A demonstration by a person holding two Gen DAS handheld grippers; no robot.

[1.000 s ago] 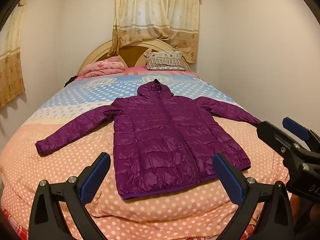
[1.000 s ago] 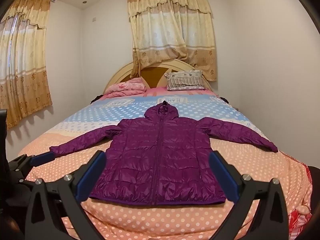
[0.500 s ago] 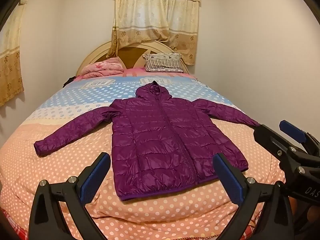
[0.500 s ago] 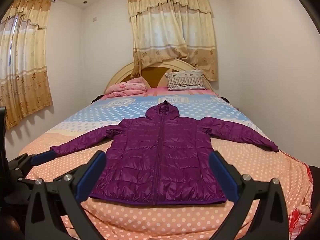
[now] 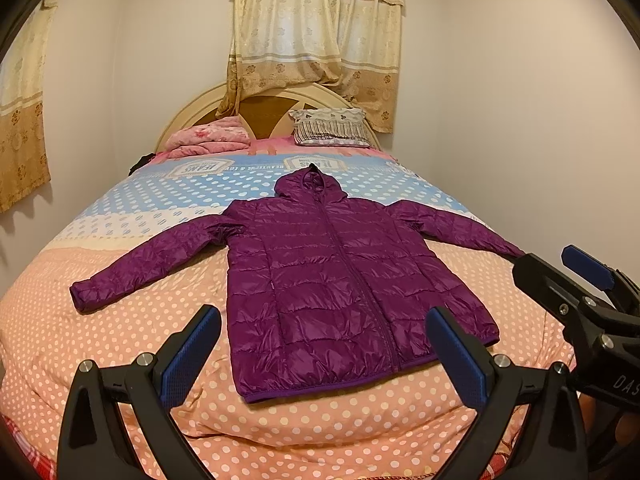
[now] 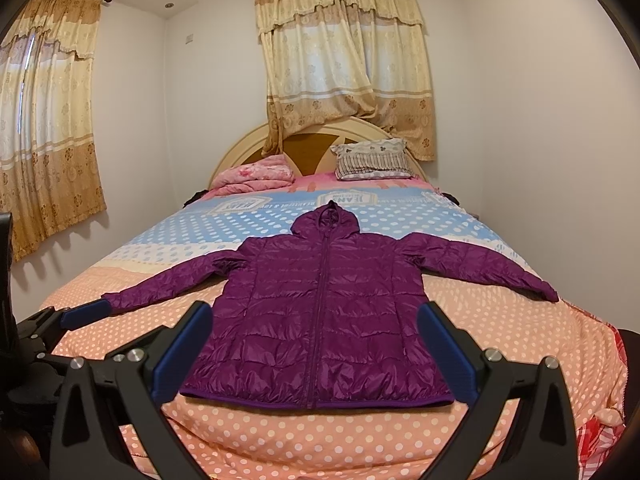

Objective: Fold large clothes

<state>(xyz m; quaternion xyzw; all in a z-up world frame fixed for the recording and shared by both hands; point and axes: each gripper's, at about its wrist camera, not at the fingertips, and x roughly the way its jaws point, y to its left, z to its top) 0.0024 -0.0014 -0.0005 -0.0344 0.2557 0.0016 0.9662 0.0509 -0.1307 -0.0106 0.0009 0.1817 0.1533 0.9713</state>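
A purple hooded puffer jacket (image 5: 332,280) lies flat and zipped on the bed (image 5: 100,320), front up, both sleeves spread out, hood toward the headboard. It also shows in the right wrist view (image 6: 320,316). My left gripper (image 5: 324,352) is open and empty, held above the foot of the bed in front of the jacket's hem. My right gripper (image 6: 312,344) is open and empty too, above the hem. The right gripper also shows at the right edge of the left wrist view (image 5: 576,280). The left gripper also shows at the left edge of the right wrist view (image 6: 76,316).
The bed has a polka-dot cover (image 6: 320,432), peach near me and blue farther off. A folded pink blanket (image 5: 208,140) and a striped pillow (image 5: 332,128) lie by the headboard. Curtains (image 6: 344,64) hang behind. White walls stand close on both sides.
The left gripper has drifted slightly back and up, so the jacket sits a little higher in its view. The right gripper has barely moved. Both stay open.
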